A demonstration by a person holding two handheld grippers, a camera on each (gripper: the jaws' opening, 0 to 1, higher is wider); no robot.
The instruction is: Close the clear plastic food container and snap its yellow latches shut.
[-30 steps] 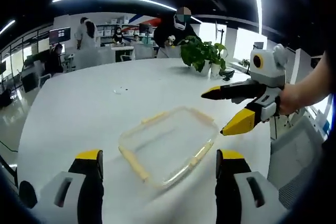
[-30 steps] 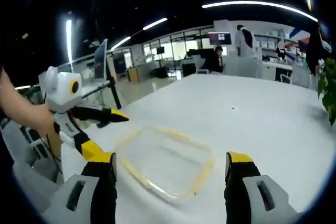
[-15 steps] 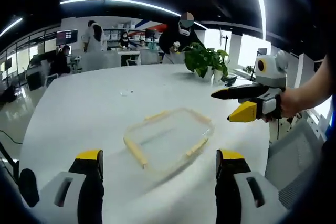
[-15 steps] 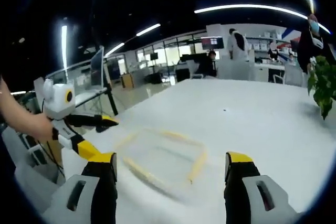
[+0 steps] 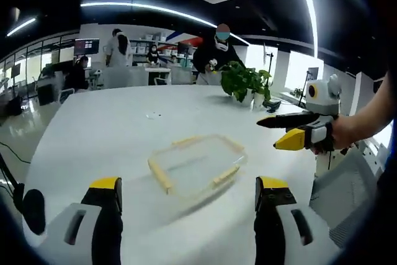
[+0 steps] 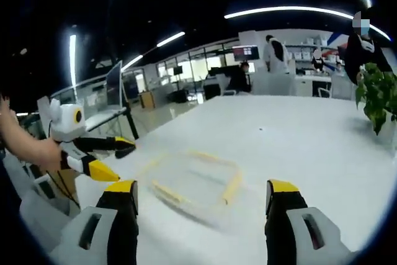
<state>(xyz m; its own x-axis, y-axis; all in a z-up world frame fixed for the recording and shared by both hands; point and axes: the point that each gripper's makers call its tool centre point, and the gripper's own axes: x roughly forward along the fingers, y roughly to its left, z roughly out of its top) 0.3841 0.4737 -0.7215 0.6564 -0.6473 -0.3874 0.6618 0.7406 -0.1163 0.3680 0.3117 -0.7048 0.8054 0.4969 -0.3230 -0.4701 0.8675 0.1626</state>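
On the white surface (image 5: 93,122): I take the clear food container (image 5: 195,166) as my landmark; it lies flat with its lid on.
Container: transparent, rounded rectangle, with yellow latches (image 5: 161,175) along its edges; whether they are snapped down I cannot tell.
Left claw (image 5: 188,198): I see my own jaws spread wide, nothing between them, on the near side of the container and clear of it. From the right gripper view it (image 6: 115,159) sits beside the container, jaws parted, held by a hand (image 6: 28,147).
Right claw (image 6: 202,200): jaws spread, empty, short of the container's near edge. From the left gripper view it (image 5: 270,133) hangs beside the container, yellow tips apart.
Beyond the container: a potted plant (image 5: 245,82) stands at the surface's far side, well apart from it.
Background: people at desks behind the plant.
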